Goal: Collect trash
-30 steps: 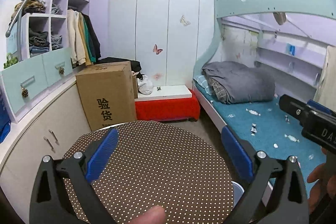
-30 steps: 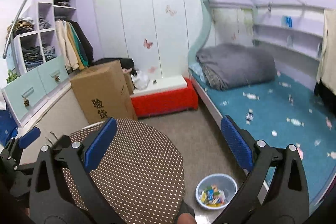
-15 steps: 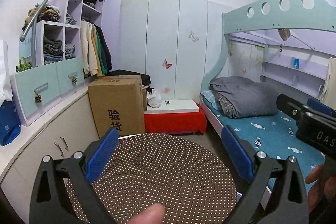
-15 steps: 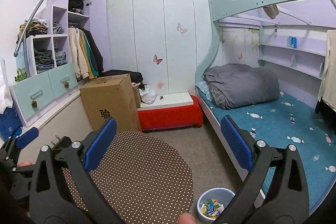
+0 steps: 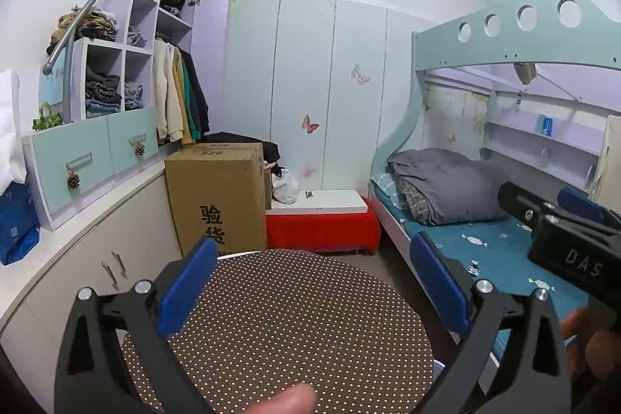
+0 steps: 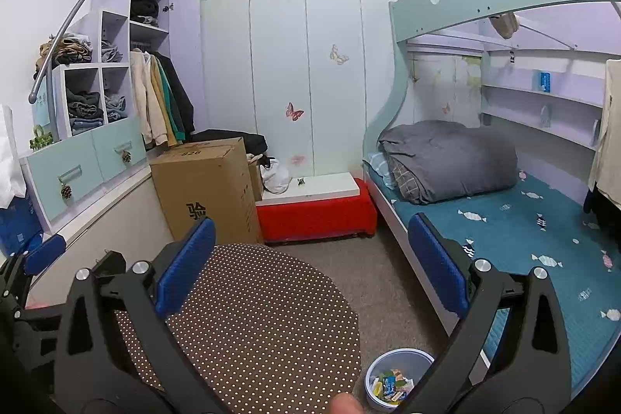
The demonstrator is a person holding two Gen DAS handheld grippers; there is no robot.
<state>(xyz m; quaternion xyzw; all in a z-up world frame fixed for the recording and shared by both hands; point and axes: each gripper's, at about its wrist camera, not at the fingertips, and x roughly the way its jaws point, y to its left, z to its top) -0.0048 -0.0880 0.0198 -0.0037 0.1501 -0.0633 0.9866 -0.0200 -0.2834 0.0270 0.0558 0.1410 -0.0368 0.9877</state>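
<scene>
A small pale blue bin [image 6: 399, 377] with several colourful wrappers in it stands on the floor between the round dotted table [image 6: 248, 317] and the bed [image 6: 516, 231]. My left gripper [image 5: 314, 282] is open and empty above the dotted table [image 5: 279, 328]. My right gripper [image 6: 314, 270] is open and empty, held over the table's right side and the floor. The right gripper's body shows at the right of the left wrist view [image 5: 562, 239]. The bed cover has a candy print; I cannot tell loose wrappers from the print.
A cardboard box [image 5: 217, 196] and a red bench with a white top [image 5: 322, 224] stand at the back. White cabinets [image 5: 77, 258] run along the left. A folded grey duvet [image 6: 450, 158] lies on the bed. Grey carpet [image 6: 372, 278] lies between table and bed.
Both grippers have tilted upward, so more wall and ceiling show and the bed and bin sit lower in view. Both stay open and empty.
</scene>
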